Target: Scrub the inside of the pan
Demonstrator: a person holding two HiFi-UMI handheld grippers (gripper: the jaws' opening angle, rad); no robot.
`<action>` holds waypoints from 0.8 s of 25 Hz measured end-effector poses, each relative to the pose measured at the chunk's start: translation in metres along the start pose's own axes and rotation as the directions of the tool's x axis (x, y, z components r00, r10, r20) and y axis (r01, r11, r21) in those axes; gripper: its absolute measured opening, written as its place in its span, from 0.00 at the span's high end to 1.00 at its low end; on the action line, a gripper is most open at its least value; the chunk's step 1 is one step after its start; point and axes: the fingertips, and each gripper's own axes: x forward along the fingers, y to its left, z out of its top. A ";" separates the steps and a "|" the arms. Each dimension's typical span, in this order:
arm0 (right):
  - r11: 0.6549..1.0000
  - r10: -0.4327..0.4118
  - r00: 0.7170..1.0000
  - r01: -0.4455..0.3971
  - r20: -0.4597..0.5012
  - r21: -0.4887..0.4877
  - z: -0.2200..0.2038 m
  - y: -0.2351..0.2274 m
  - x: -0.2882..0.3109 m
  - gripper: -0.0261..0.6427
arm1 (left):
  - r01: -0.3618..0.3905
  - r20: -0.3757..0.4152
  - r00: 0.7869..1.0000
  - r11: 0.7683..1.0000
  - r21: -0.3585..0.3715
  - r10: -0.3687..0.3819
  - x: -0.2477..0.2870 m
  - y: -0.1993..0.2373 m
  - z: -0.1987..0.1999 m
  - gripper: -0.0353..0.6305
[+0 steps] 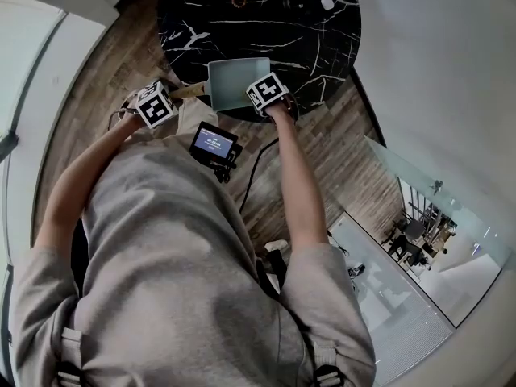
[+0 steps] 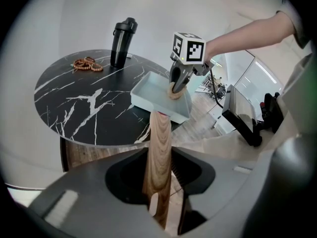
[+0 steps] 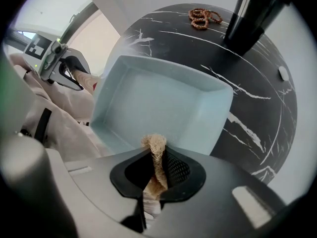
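A pale blue square pan (image 1: 232,83) rests at the near edge of a round black marble table (image 1: 314,47). My left gripper (image 2: 159,178) is shut on the pan's wooden handle (image 2: 159,143), which runs out to the pan (image 2: 153,94). My right gripper (image 3: 157,172) is shut on a tan fibrous scrubber (image 3: 155,148) and hovers over the near rim, pointing into the pan (image 3: 163,105). In the left gripper view the right gripper (image 2: 177,83) presses the scrubber (image 2: 174,91) against the pan's inside near the right wall. In the right gripper view the left gripper (image 3: 69,71) holds the handle (image 3: 88,81).
A black bottle (image 2: 122,42) and a brown bead bracelet (image 2: 87,64) stand at the far side of the table (image 2: 84,105). A small white object (image 3: 282,73) lies near the table's edge. A small screen device (image 1: 214,144) hangs at the person's chest over wooden floor.
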 end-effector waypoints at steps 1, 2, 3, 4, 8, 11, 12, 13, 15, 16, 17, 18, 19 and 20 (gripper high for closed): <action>1.000 0.009 1.000 -0.009 0.006 -0.003 0.002 0.003 0.001 0.89 | -0.008 0.001 1.000 1.000 0.008 0.008 -0.002 0.001 0.002 0.74; 1.000 0.019 1.000 -0.019 0.017 -0.005 0.005 0.007 0.004 0.89 | -0.016 0.001 1.000 1.000 0.015 0.016 -0.005 0.002 0.004 0.74; 0.999 0.031 0.999 -0.031 0.029 -0.006 0.008 0.012 0.006 0.89 | -0.021 0.003 1.000 1.000 0.018 0.021 -0.006 0.002 0.005 0.74; 0.999 0.047 0.998 -0.047 0.038 -0.005 0.011 0.017 0.007 0.89 | -0.024 0.005 1.000 1.000 0.020 0.024 -0.006 0.002 0.006 0.74; 0.992 0.125 0.990 -0.125 0.072 -0.003 0.026 0.047 0.014 0.89 | -0.016 0.004 1.000 1.000 0.003 0.016 -0.001 0.000 0.002 0.74; 0.985 0.173 0.980 -0.173 0.103 -0.010 0.039 0.068 0.019 0.89 | -0.007 0.015 1.000 1.000 -0.009 0.007 0.009 -0.002 -0.002 0.74; 0.981 0.195 0.973 -0.196 0.122 0.002 0.044 0.075 0.020 0.89 | -0.007 0.018 1.000 1.000 -0.009 0.007 0.009 -0.002 -0.002 0.74; 0.975 0.215 0.967 -0.220 0.141 0.021 0.048 0.082 0.021 0.89 | -0.009 0.020 1.000 1.000 -0.007 0.009 0.008 -0.002 -0.001 0.74; 0.972 0.221 0.962 -0.231 0.161 0.050 0.053 0.091 0.023 0.89 | -0.022 0.013 1.000 1.000 -0.001 0.022 0.004 -0.001 0.001 0.74; 0.974 0.210 0.964 -0.221 0.162 0.053 0.054 0.092 0.023 0.89 | -0.031 0.008 0.999 1.000 0.005 0.031 0.003 -0.001 0.001 0.75; 0.976 0.200 0.966 -0.211 0.163 0.055 0.053 0.092 0.024 0.89 | -0.035 0.006 0.999 0.999 0.008 0.035 0.004 -0.001 0.000 0.75; 0.976 0.194 0.966 -0.207 0.170 0.062 0.053 0.091 0.024 0.89 | -0.033 0.001 0.999 0.999 0.005 0.033 0.006 -0.001 -0.002 0.75; 0.975 0.191 0.965 -0.207 0.181 0.077 0.054 0.091 0.024 0.89 | -0.025 -0.006 1.000 1.000 0.001 0.025 0.009 -0.002 -0.006 0.75; 0.973 0.190 0.962 -0.212 0.195 0.096 0.054 0.090 0.024 0.89 | -0.018 -0.012 1.000 1.000 0.000 0.018 0.012 -0.004 -0.010 0.75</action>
